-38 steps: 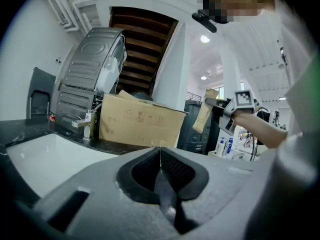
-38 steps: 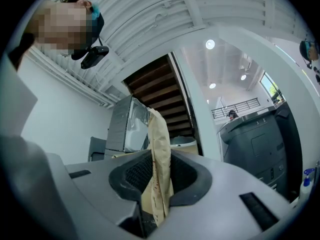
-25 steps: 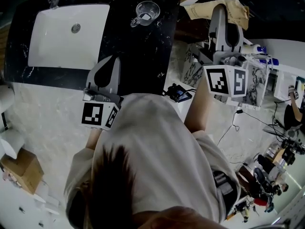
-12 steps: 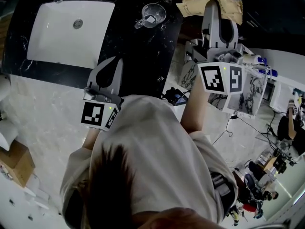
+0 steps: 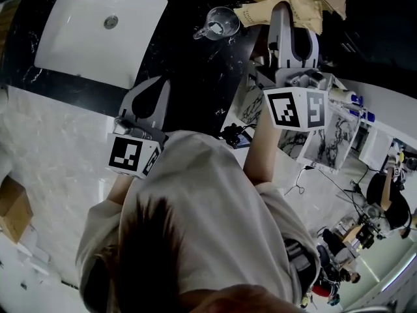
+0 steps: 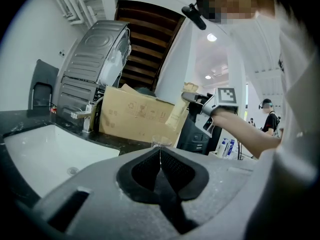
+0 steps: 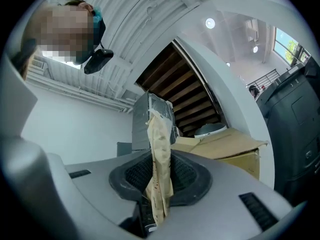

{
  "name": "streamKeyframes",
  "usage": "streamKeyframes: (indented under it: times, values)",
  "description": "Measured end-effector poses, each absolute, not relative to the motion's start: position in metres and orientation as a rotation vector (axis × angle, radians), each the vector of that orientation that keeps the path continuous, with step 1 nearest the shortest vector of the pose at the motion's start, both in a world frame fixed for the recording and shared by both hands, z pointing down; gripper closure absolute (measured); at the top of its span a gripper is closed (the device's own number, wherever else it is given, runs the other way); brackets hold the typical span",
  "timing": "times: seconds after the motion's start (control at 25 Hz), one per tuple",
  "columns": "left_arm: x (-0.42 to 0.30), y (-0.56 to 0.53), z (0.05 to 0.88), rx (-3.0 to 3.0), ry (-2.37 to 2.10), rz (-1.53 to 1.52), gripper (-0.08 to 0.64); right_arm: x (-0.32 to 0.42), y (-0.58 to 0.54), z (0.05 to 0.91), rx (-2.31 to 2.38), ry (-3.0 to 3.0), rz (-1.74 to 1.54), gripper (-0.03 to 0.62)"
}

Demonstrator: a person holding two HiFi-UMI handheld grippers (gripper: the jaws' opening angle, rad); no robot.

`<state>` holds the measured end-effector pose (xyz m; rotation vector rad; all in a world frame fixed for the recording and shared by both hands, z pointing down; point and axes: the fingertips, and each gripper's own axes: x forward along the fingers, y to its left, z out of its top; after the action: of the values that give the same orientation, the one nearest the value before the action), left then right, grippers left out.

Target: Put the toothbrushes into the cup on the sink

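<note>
A clear glass cup (image 5: pixel 220 21) stands on the black marble counter (image 5: pixel 189 64), right of the white sink basin (image 5: pixel 85 38). My right gripper (image 5: pixel 287 8) is held off the counter's right edge, shut on a crumpled beige paper packet (image 5: pixel 280 13) that sticks out past its tips. In the right gripper view the packet (image 7: pixel 159 154) stands pinched between the pads. My left gripper (image 5: pixel 151 83) hovers over the counter's front edge, jaws shut with nothing in them. In the left gripper view the cup (image 6: pixel 161 143) shows just beyond the tips, with the right gripper (image 6: pixel 192 98) and packet (image 6: pixel 176 116) farther right.
A faucet (image 6: pixel 82 116) stands behind the basin, with a large cardboard box (image 6: pixel 135 116) on the counter's back and a grey machine (image 6: pixel 95 64) above it. Right of the counter are marble-patterned panels and bottles (image 5: pixel 355 100). Cables lie on the floor below.
The right gripper has moved left with the packet, closer to the cup and the counter's right edge. The left gripper has stayed over the front edge.
</note>
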<state>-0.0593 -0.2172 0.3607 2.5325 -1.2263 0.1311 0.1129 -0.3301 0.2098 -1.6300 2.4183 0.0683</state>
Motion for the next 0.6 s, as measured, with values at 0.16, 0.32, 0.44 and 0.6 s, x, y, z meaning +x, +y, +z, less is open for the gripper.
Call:
streamKeyframes:
  times: [0.16,0.32,0.44,0.6]
  values:
    - [-0.062,-0.219,0.362,2.519,-1.232,0.131,0.543,0.104,-0.336,0.222,-1.609,2.452,0.037,0.518]
    - [-0.065,-0.22,0.364,2.507,-1.242,0.135,0.543,0.097,-0.342,0.236,-1.58,2.485,0.0,0.518]
    - [-0.065,-0.221,0.364,2.507,-1.239,0.134,0.543,0.095,-0.345,0.248,-1.579,2.503,-0.032,0.518]
    - [-0.062,-0.22,0.363,2.513,-1.231,0.129,0.543,0.093,-0.348,0.264,-1.581,2.524,-0.051,0.518]
